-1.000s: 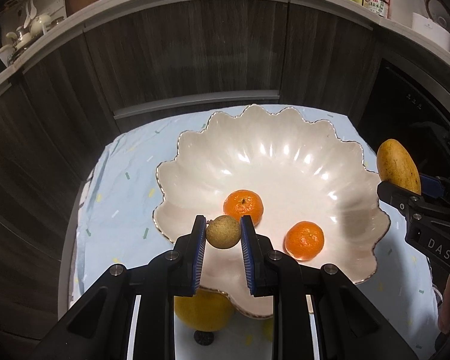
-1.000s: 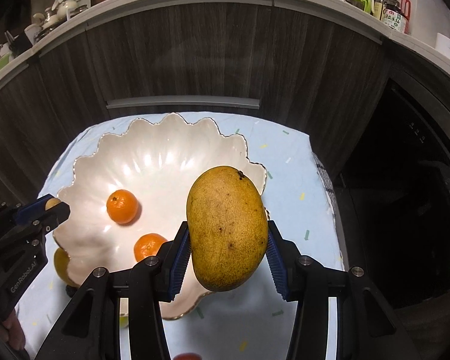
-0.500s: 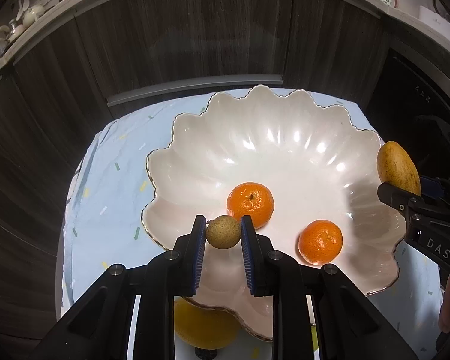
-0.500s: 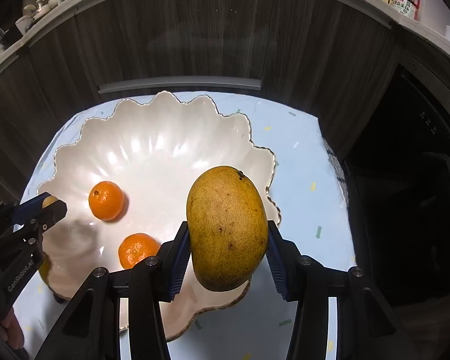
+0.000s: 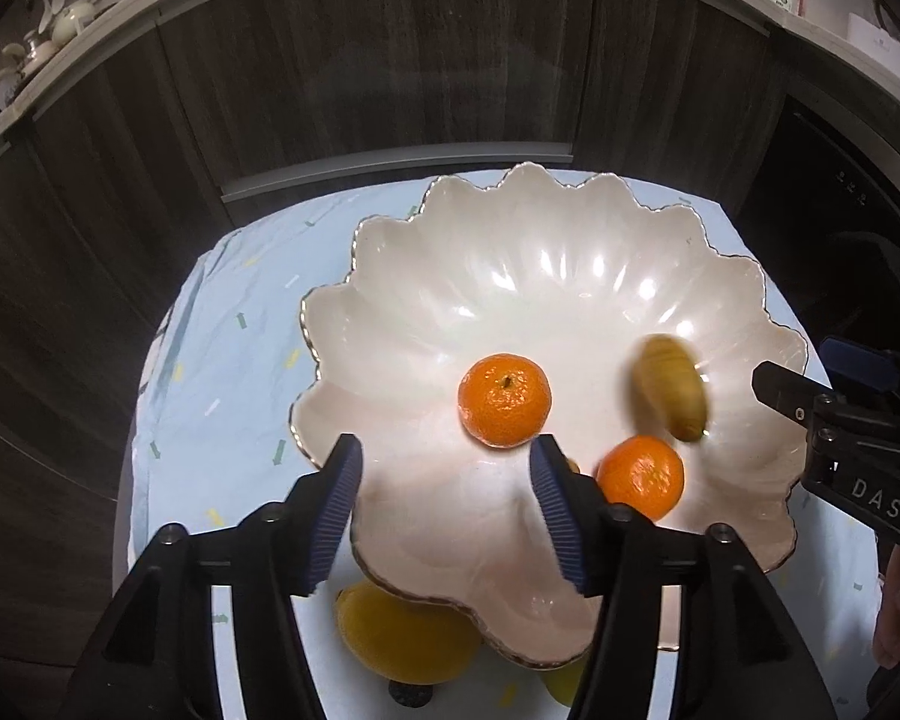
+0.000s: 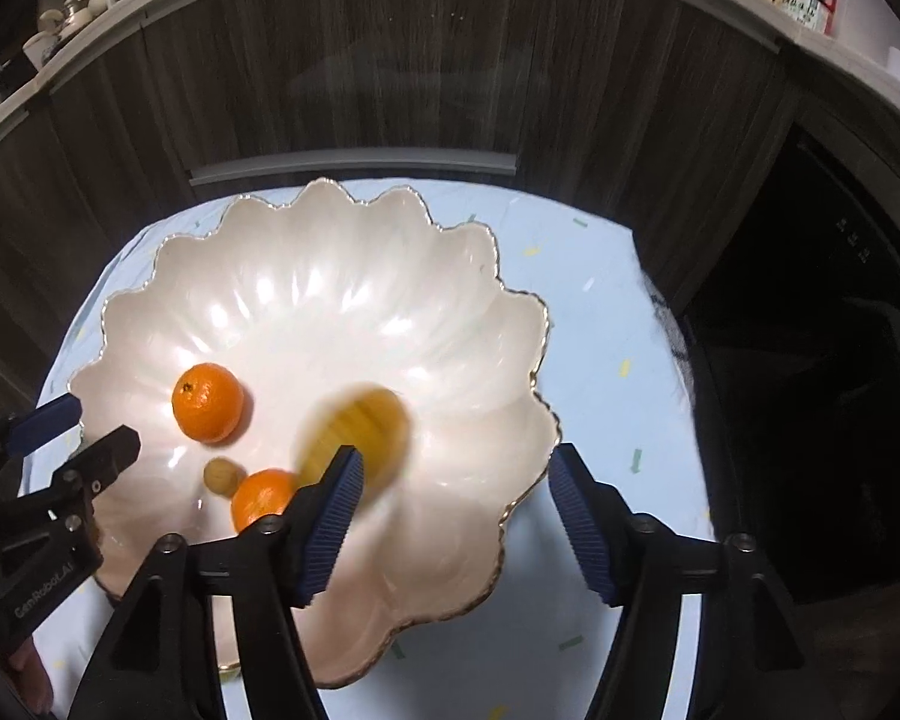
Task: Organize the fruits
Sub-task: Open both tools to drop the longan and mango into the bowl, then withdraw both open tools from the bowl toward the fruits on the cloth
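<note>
Both grippers' jaws are opening with nothing between them: left gripper [image 5: 447, 504], right gripper [image 6: 456, 510]. The mango [image 6: 354, 441], blurred, is seen in the bowl [image 6: 330, 276] just above the right gripper's left finger. A yellow fruit [image 5: 405, 636] lies outside the rim at lower centre of the left view, nearest the left gripper.

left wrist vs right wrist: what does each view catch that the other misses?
Left wrist only: a yellow round fruit on the cloth, partly under the near rim of the white scalloped bowl.

Right wrist only: a small round brown fruit lying clear in the bowl.

Both: two orange mandarins, the blurred yellow mango inside the bowl, and the pale blue tablecloth. Both tools' jaws are opening with nothing between them.
</note>
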Available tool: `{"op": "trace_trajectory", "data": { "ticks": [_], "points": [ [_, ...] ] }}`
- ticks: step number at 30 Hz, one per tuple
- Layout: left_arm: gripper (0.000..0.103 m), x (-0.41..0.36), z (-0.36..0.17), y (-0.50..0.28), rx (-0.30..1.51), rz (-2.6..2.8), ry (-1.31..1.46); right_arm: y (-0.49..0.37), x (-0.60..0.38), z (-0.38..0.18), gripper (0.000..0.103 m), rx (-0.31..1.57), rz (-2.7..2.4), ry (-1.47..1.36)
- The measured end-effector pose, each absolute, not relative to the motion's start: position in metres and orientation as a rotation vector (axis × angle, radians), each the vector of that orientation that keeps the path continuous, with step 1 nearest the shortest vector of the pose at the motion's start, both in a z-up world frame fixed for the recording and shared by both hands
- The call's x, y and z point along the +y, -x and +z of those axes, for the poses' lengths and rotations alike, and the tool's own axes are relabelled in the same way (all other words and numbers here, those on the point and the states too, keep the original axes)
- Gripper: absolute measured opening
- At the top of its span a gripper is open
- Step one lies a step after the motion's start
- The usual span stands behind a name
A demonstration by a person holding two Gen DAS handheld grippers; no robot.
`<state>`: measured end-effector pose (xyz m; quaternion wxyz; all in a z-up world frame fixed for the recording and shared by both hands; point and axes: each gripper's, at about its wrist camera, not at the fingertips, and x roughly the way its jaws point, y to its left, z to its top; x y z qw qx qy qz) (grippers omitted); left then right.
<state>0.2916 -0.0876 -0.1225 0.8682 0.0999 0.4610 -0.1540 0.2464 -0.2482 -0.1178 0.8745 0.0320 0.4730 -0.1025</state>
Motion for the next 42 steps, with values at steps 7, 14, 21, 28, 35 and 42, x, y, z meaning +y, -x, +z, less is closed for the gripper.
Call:
{"op": "trace_trajectory", "data": {
  "ticks": [7,14,21,28,35,42],
  "points": [
    [0.075,-0.083,-0.11,-0.286,0.936,-0.283,-0.208,-0.241,-0.246,-0.109,0.068,0.973,-0.213,-0.065],
    [0.079,-0.08,-0.097,-0.278,0.916,-0.277,-0.205,-0.23,-0.246,-0.097,0.073,0.944,-0.221,-0.066],
    [0.079,-0.082,-0.087,-0.267,0.904,-0.282,-0.203,-0.218,-0.246,-0.083,0.073,0.916,-0.223,-0.067],
    [0.079,-0.085,-0.079,-0.254,0.885,-0.288,-0.21,-0.206,-0.247,-0.078,0.073,0.905,-0.221,-0.074],
    [0.079,-0.085,-0.081,-0.242,0.891,-0.295,-0.211,-0.193,-0.246,-0.079,0.073,0.904,-0.217,-0.073],
    [0.079,-0.083,-0.079,-0.228,0.878,-0.297,-0.219,-0.178,-0.244,-0.081,0.073,0.91,-0.211,-0.08]
  ]
}}
